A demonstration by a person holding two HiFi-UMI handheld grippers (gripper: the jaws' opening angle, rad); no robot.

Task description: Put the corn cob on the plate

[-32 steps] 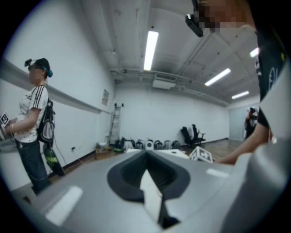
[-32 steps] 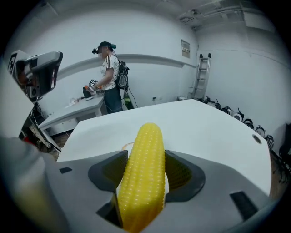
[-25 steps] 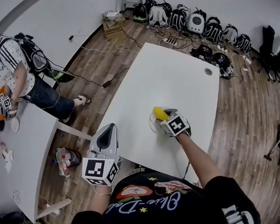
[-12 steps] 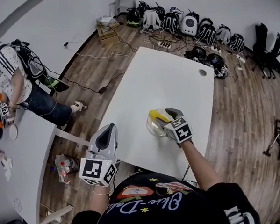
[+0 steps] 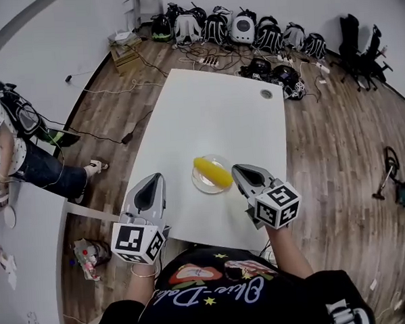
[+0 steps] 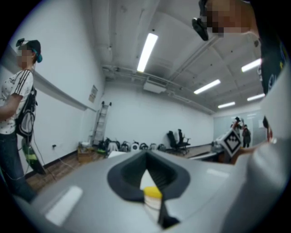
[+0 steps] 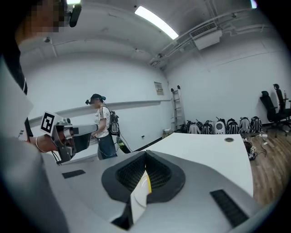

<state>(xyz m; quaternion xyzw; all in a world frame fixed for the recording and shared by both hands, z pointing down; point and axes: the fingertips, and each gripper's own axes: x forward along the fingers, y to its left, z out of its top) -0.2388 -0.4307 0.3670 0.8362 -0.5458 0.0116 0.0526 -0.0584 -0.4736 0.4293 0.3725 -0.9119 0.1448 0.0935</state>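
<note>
Corn cob lies diagonally on the plate, which sits on the white table toward its near edge. Left tool: jaws together, nothing gripped, positioned at the table's near left edge, apart from the plate. Right tool: jaws fully closed, empty, beside the plate's right rim in the head view and clear of the corn cob.
</note>
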